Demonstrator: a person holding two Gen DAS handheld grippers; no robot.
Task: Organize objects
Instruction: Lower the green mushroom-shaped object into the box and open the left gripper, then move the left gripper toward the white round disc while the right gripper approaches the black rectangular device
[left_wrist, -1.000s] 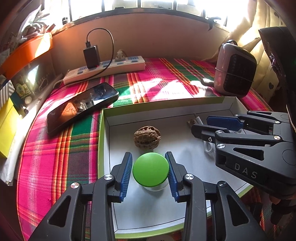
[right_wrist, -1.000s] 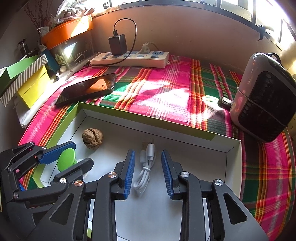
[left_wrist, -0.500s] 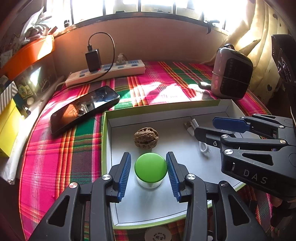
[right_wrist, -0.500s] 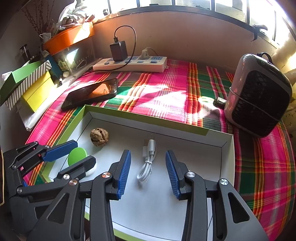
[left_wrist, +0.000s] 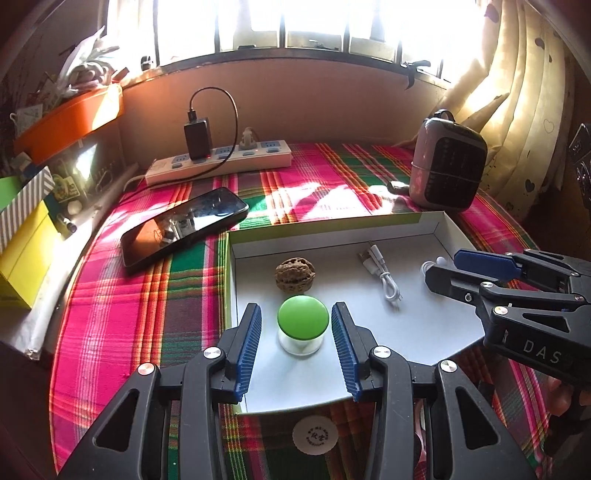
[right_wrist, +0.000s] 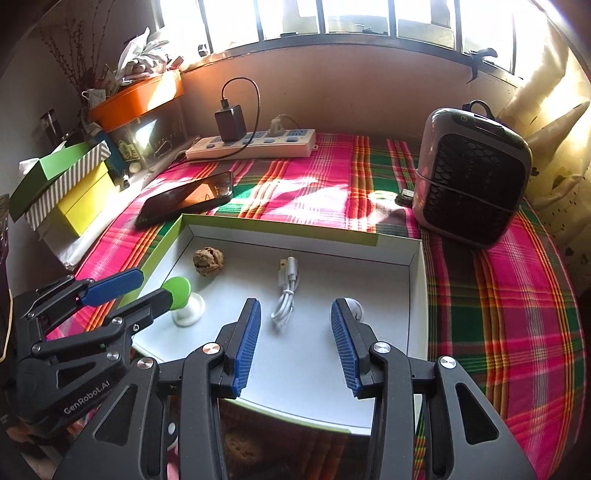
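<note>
Both grippers, left (left_wrist: 295, 343) and right (right_wrist: 295, 343), have pulled back wide open and empty, so you leave jar (left_wrist: 303, 325), walnut (left_wrist: 294, 275) and cable (right_wrist: 286, 291) in the tray (right_wrist: 415, 280), phone (left_wrist: 184, 229) outside.

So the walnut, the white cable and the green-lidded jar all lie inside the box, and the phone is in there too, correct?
Not quite: the phone lies on the plaid cloth outside the box, as the left wrist view shows. The walnut, white cable and green-lidded jar are inside.
</note>
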